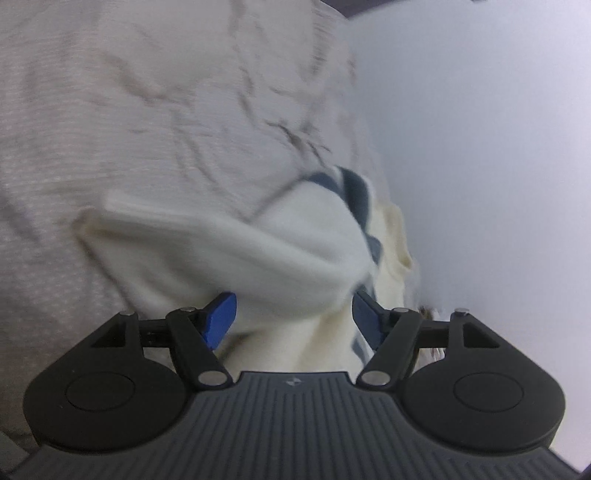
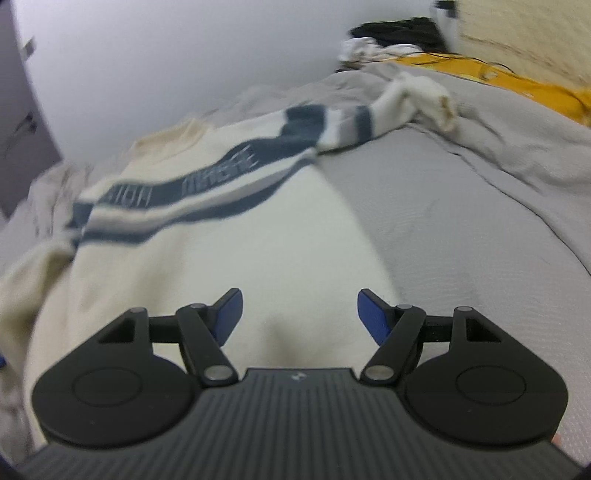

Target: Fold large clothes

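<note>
A cream sweater (image 2: 236, 251) with a dark blue lettered band (image 2: 207, 184) lies spread on the bed. One of its sleeves (image 2: 413, 99) stretches out to the far right. My right gripper (image 2: 300, 314) hovers just over the sweater's lower body, open, with nothing pinched between its blue pads (image 2: 231, 314). In the left wrist view a folded cream sleeve (image 1: 258, 251), blurred, bulges up between the spread fingers of my left gripper (image 1: 293, 314). That gripper is open too, and the cloth hides part of its right pad (image 1: 367, 317).
A wrinkled grey bed cover (image 2: 461, 221) lies under the sweater (image 1: 110, 129). A pale wall (image 1: 480, 147) runs along the bed's far side. At the back right lie a yellow cloth (image 2: 498, 77) and a dark heap of clothes (image 2: 399, 29).
</note>
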Demonstrator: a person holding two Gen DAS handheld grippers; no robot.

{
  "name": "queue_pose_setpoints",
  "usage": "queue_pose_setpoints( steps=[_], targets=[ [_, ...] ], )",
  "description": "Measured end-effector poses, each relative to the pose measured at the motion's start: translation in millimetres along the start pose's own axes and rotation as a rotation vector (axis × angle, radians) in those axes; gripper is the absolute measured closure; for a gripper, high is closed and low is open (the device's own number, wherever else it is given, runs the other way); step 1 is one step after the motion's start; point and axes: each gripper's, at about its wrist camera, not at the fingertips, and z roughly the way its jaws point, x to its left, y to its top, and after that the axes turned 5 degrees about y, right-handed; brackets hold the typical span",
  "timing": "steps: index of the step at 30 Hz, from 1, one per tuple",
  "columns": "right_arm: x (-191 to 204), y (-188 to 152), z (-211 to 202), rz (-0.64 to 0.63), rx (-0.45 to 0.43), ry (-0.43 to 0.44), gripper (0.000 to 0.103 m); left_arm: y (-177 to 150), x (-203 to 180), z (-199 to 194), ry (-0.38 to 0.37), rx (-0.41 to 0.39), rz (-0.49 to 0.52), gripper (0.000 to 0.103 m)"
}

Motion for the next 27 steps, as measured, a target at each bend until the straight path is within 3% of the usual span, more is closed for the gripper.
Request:
queue_pose_setpoints(
  steps=[5, 12, 21, 24, 26, 27],
  targets=[
    [19, -12, 16, -0.051, 0.075, 0.061, 0.032, 9, 15, -2, 0.024, -0.038, -0.096, 0.029],
    [26, -16, 22, -0.043, 0.105, 0.09, 0.032, 18, 35, 0, 0.075, -0.046, -0.212, 0.029],
    [21, -20, 26, 0.009, 0.137, 0.1, 0.032, 24, 45, 24, 0.16, -0.01, -0.219, 0.033],
    [21, -21, 27, 0.017, 0.14, 0.1, 0.032, 26, 49, 31, 0.192, -0.007, -0.23, 0.059],
    [21, -21, 27, 0.019, 0.142, 0.101, 0.032, 27, 50, 36, 0.215, -0.006, -0.222, 0.086],
    [20, -21, 27, 0.02, 0.142, 0.1, 0.032, 28, 50, 37, 0.223, -0.007, -0.214, 0.092]
  ],
)
